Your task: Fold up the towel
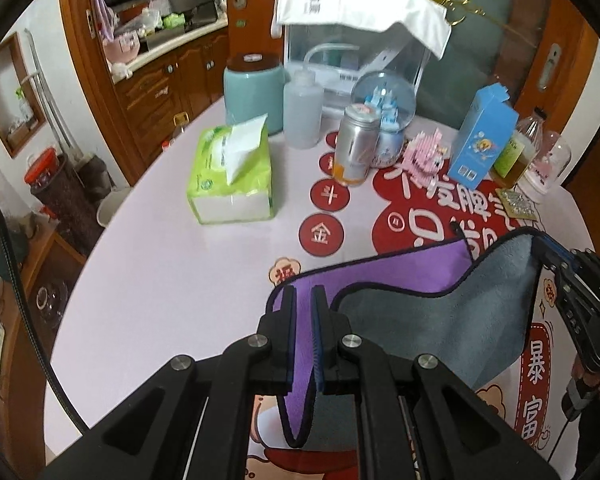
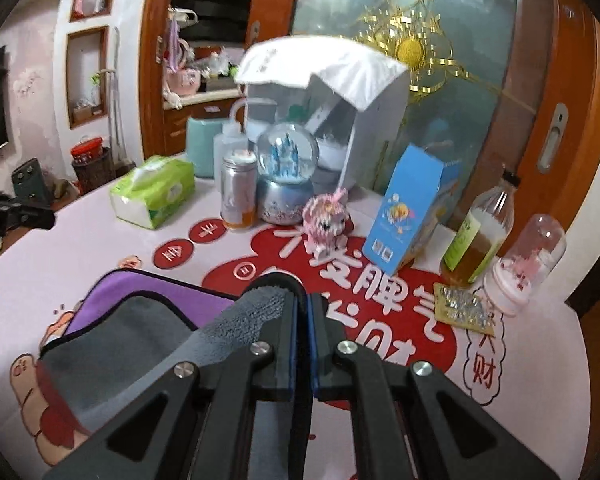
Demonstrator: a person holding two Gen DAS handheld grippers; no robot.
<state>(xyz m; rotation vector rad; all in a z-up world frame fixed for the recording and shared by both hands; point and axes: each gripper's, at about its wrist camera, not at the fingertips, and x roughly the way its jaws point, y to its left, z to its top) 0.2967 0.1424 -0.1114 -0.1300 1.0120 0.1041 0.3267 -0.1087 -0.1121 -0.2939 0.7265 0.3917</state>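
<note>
Both my claws clamp one edge of the purple-and-grey towel (image 1: 420, 312): left gripper (image 1: 304, 300) at one corner, right gripper (image 2: 303, 308) at the other. Towel half-lifted over the table (image 1: 160, 272). Carry level, keep edge taut, lay corners onto far edge squarely.

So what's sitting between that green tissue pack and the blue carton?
In the right wrist view, a silver can, a snow globe and a pink toy figure stand between the tissue pack and the blue carton.

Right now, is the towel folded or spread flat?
Partly folded: both tools, left and right, clamp the towel, its grey side curling over the purple side.
</note>
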